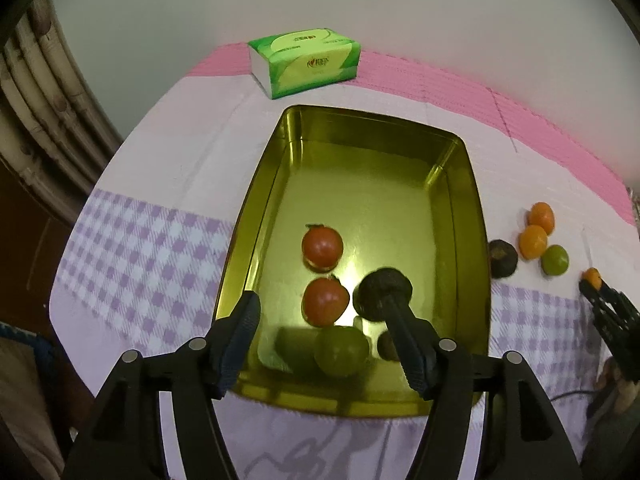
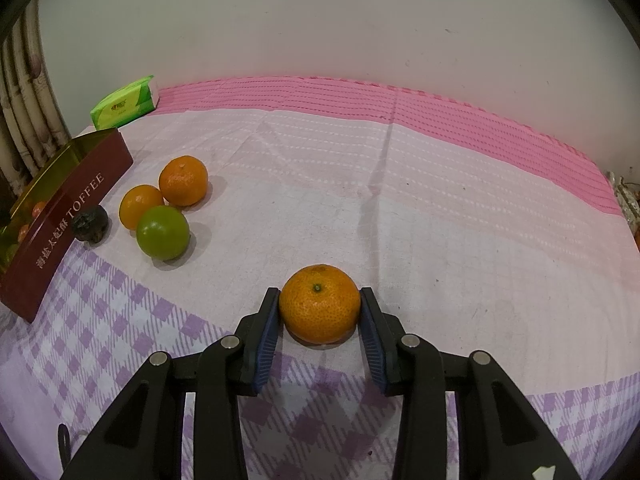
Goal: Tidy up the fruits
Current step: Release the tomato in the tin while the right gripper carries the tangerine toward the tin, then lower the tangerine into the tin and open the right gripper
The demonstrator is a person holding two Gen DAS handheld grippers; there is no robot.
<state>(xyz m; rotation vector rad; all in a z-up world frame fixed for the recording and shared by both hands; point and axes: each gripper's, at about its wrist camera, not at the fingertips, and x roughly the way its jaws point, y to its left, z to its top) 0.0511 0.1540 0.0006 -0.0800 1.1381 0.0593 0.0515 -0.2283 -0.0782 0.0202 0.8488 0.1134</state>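
Jaws of the left gripper (image 1: 320,300) apart over the gold tin (image 1: 472,216), nothing between them; down inside, 2 red fruits (image 1: 322,245), 1 green fruit (image 1: 341,350) and a dark fruit (image 1: 376,292) just beside the right fingertip. Jaws of the right gripper (image 2: 319,307) clamped on an orange (image 2: 319,303) resting on the checked cloth (image 2: 440,200), well apart from the tin. Near the tin's outer wall, 2 more oranges (image 2: 183,180), 1 green citrus (image 2: 162,233) and a second dark fruit (image 2: 89,224); tissue pack (image 1: 304,62) behind, by the wall.
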